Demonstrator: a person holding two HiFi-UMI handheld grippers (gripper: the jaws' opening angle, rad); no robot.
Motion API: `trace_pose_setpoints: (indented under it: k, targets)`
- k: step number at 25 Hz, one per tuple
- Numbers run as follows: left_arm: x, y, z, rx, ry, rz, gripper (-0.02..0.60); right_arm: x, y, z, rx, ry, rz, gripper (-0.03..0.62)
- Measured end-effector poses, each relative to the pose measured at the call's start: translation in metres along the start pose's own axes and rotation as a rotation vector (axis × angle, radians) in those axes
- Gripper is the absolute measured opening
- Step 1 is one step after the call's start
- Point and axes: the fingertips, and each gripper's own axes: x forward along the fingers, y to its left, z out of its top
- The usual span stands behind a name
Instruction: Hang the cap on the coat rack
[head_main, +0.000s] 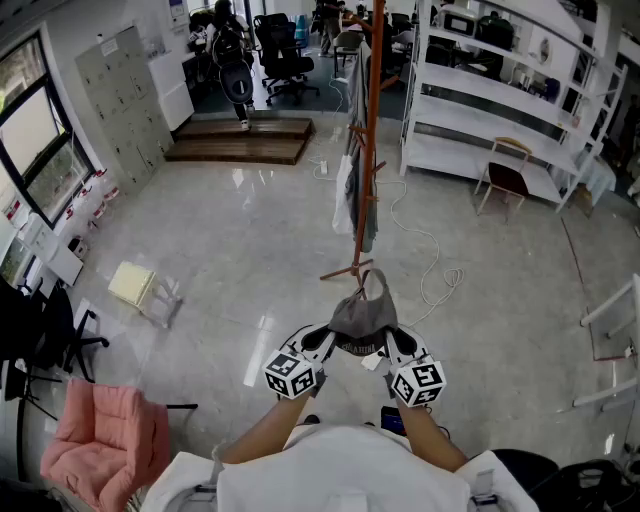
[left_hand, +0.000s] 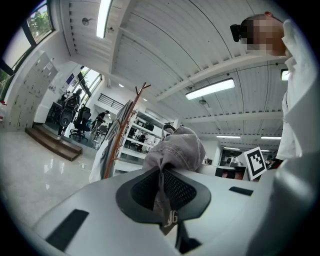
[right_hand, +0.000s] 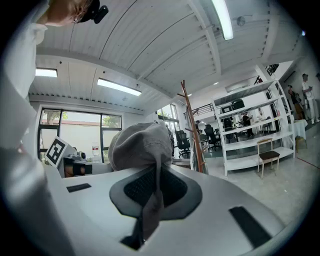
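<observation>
Pale, glossy floor (head_main: 250, 250) underfoot, in a big open office. At far left, a window (head_main: 30, 130) and grey lockers (head_main: 125, 100). Lower down, a pink armchair (head_main: 100, 440) and a small yellowish box (head_main: 132, 283) on the floor. Further in, a low wooden platform (head_main: 240, 140) with black office chairs (head_main: 285, 50) behind. At centre, the red-brown coat rack (head_main: 372, 130), upright, with clothes (head_main: 345, 195) hanging on its left side. Right of it, white shelving (head_main: 500, 90), a wooden chair (head_main: 505, 178) and a loose white cable (head_main: 430, 260) trailing across the floor.

From the head view only: the grey cap (head_main: 363, 315) held out low in front of the body, just short of the rack's foot, strap loop uppermost. Left gripper (head_main: 325, 342) on its left edge, right gripper (head_main: 395, 345) on its right edge.

From the gripper views only: a ribbed ceiling with strip lights (left_hand: 210, 89), and the grip itself. In the left gripper view, jaws pressed together on a fold of cap fabric, crown bulging above. In the right gripper view, the same: jaws closed tight on a hanging fold. In both, the cap blocking the middle of the room, with the rack's top rising beside it.
</observation>
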Motion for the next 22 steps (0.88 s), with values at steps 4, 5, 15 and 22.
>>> trace_pose_setpoints:
  k: [4,5,15,22]
  targets:
    - [-0.007,0.0,-0.001,-0.006,0.003,0.006,0.029,-0.002,0.006,-0.002,0.001,0.002,0.007,0.028]
    - [-0.009,0.0,-0.002,-0.009,0.005,0.007,0.029,-0.002,0.007,-0.003,0.004,0.005,0.007,0.028]
    - [-0.018,0.006,-0.012,-0.045,0.022,0.011,0.029,-0.003,0.017,-0.014,0.037,0.015,0.033,0.028]
    - [-0.019,0.012,-0.012,-0.05,0.04,-0.008,0.029,0.002,0.021,-0.02,0.045,0.044,0.025,0.028]
